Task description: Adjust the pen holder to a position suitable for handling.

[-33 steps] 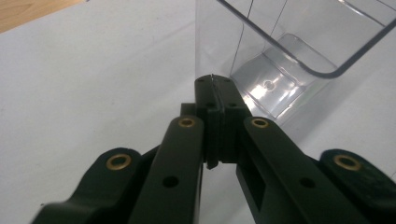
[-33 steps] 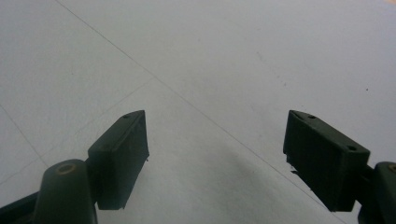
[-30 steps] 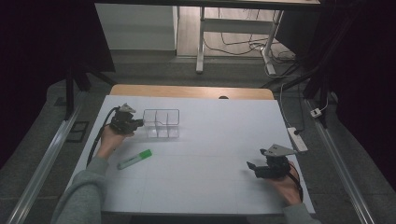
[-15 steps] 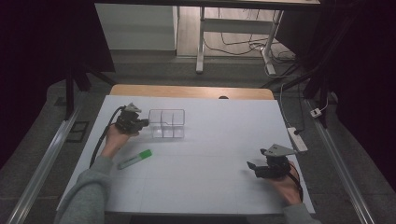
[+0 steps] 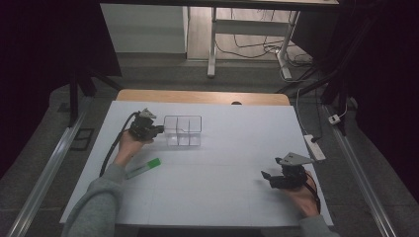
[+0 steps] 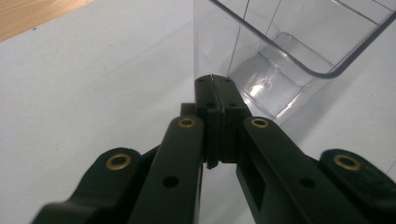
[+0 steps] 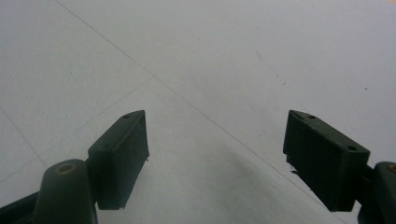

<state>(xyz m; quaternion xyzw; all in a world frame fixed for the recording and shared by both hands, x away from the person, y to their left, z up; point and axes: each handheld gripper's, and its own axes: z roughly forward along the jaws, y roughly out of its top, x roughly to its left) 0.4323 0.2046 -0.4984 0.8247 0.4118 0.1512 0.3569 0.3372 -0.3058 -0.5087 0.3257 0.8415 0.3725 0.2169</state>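
Colours: mostly white, black, clear.
White table (image 5: pixel 222 187); clear box (image 5: pixel 183 131) at the black left gripper (image 5: pixel 157 131); green-and-white marker (image 5: pixel 143 168) near it; black right gripper (image 5: pixel 269 177), brass rivets; grey sleeve (image 5: pixel 94 207).

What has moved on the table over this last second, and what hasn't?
The left gripper, jaws shut on the wall of the clear box, has slid the box to the right across the table. The green marker and the open right gripper stayed where they were.
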